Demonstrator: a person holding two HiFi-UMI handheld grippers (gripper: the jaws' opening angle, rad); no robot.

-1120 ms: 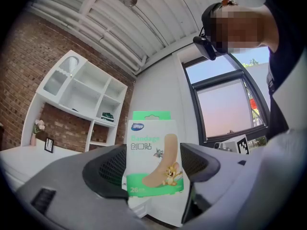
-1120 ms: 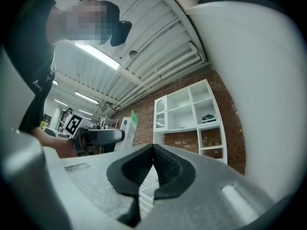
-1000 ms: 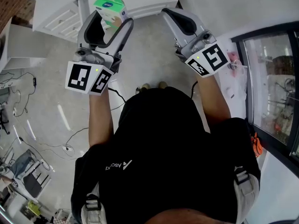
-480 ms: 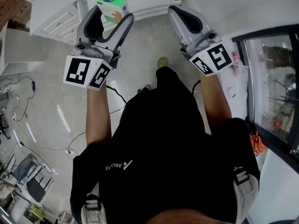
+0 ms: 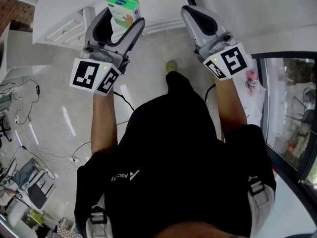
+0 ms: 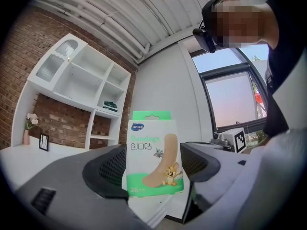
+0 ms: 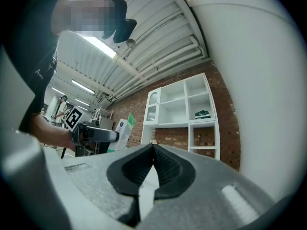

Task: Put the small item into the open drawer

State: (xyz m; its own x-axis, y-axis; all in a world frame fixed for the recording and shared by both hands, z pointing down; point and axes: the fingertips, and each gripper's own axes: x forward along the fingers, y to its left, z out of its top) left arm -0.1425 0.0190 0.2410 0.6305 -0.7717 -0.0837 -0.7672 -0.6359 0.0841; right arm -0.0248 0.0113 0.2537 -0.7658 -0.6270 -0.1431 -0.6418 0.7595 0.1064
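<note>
Left gripper view shows your left tool (image 6: 156, 166) clamping the green-and-white cardboard bandage box (image 6: 152, 147); squeeze firmly until over the drawer, right tool (image 7: 153, 150) closed, empty.

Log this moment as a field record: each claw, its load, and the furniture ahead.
Left claw: shut on bandage box, box upright
Right claw: shut, empty
Furniture: white shelf unit against brick wall
Task state: box held, not yet released
</note>
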